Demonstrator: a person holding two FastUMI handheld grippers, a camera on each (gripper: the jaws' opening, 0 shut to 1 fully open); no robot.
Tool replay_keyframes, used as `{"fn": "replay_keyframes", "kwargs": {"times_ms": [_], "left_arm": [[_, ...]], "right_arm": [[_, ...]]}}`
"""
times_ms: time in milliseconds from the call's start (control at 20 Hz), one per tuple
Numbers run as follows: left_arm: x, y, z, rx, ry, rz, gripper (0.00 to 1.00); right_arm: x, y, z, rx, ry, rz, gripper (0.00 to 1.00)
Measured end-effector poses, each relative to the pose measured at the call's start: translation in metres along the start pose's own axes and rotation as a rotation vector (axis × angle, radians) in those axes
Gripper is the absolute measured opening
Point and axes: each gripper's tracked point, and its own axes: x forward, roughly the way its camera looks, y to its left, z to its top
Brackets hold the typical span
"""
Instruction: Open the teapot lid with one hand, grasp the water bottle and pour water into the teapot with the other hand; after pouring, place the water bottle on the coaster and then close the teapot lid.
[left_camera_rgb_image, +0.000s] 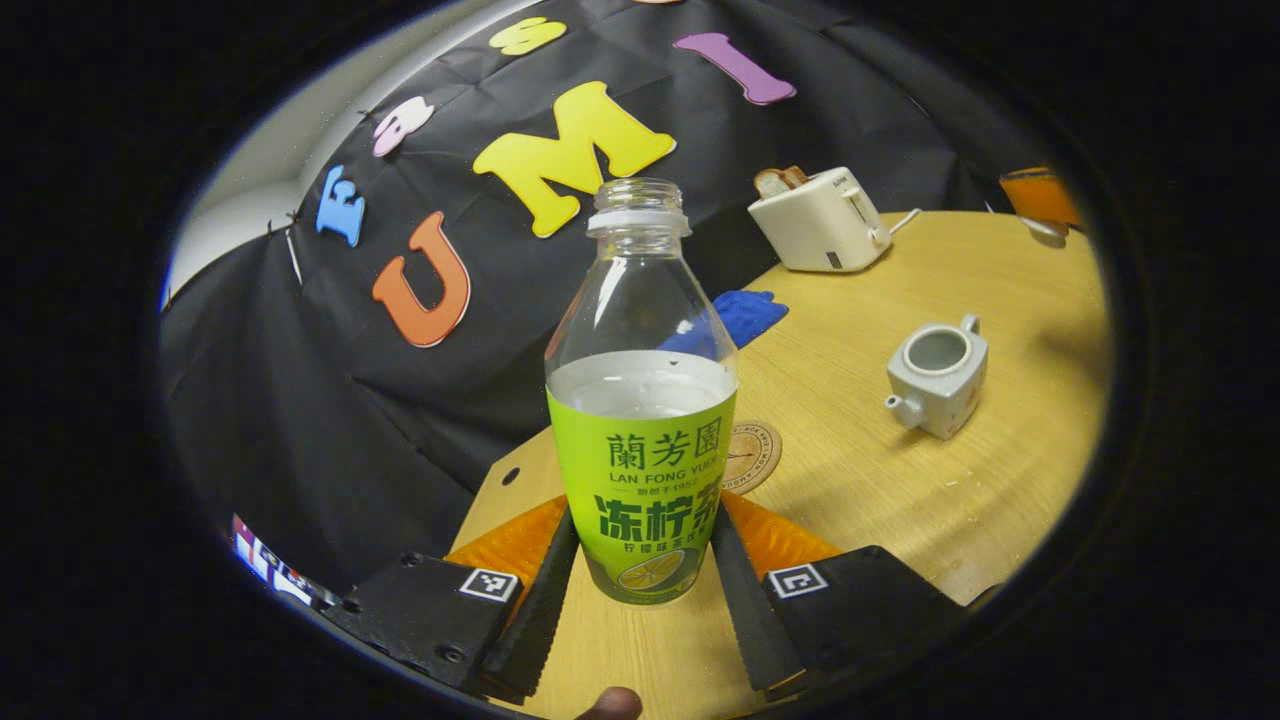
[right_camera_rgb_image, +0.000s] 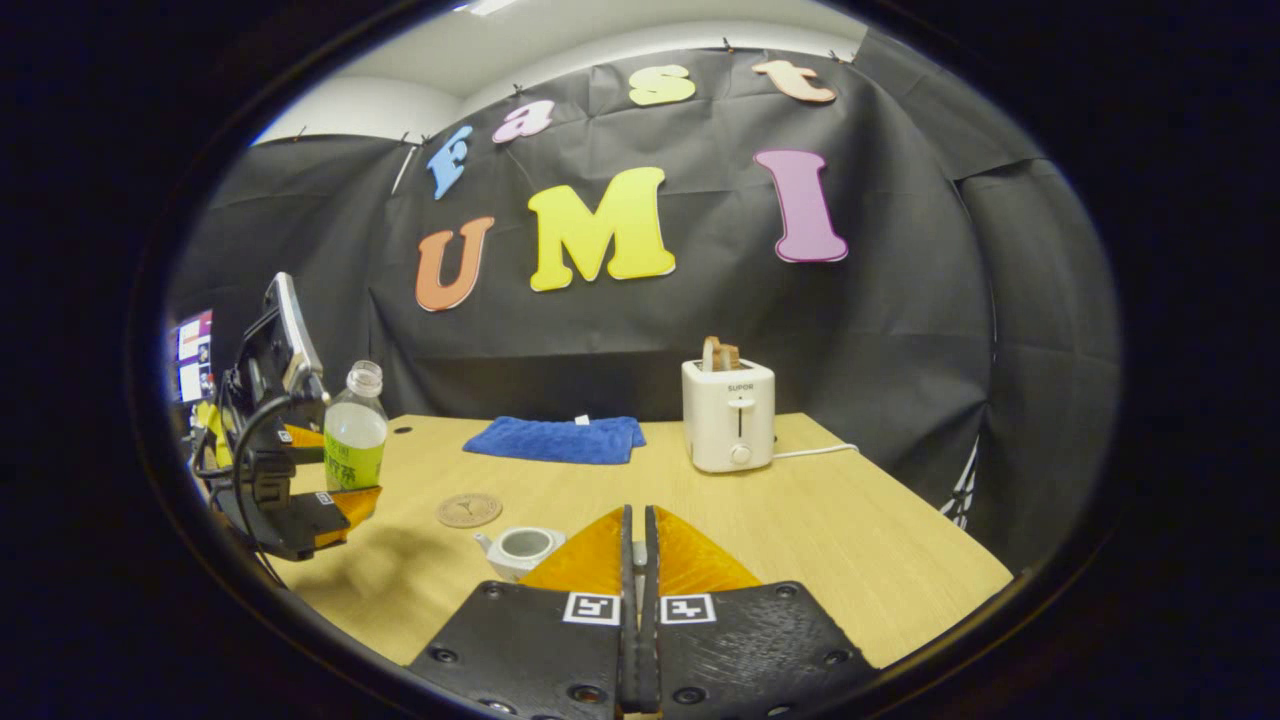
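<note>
Meanwhile, left gripper (left_camera_rgb_image: 640, 570) clasps water bottle (left_camera_rgb_image: 640, 400).

A black cloth wall (right_camera_rgb_image: 700, 330) stood at twelve o'clock behind a wooden table (right_camera_rgb_image: 800, 520). Above it ran a pale ceiling (right_camera_rgb_image: 560, 40) with a light at eleven.

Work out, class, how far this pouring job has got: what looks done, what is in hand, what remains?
Done: the teapot stands open, its lid off. In hand: the left gripper holds the uncapped water bottle upright, away from the teapot, not yet tilted. The right gripper is closed; any lid between its fingers is hidden. Left: pour, set the bottle on the coaster, close the lid.
</note>
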Motion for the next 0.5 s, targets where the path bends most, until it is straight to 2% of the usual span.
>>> {"fn": "replay_keyframes", "kwargs": {"times_ms": [250, 500], "left_arm": [[0.010, -0.001, -0.001, 0.271, 0.024, 0.016, 0.75], [0.005, -0.009, 0.003, 0.455, 0.040, 0.024, 0.75]], "right_arm": [[-0.001, -0.012, -0.005, -0.004, 0.008, -0.012, 0.00], [-0.004, -0.027, -0.010, -0.004, 0.010, -0.026, 0.00]]}}
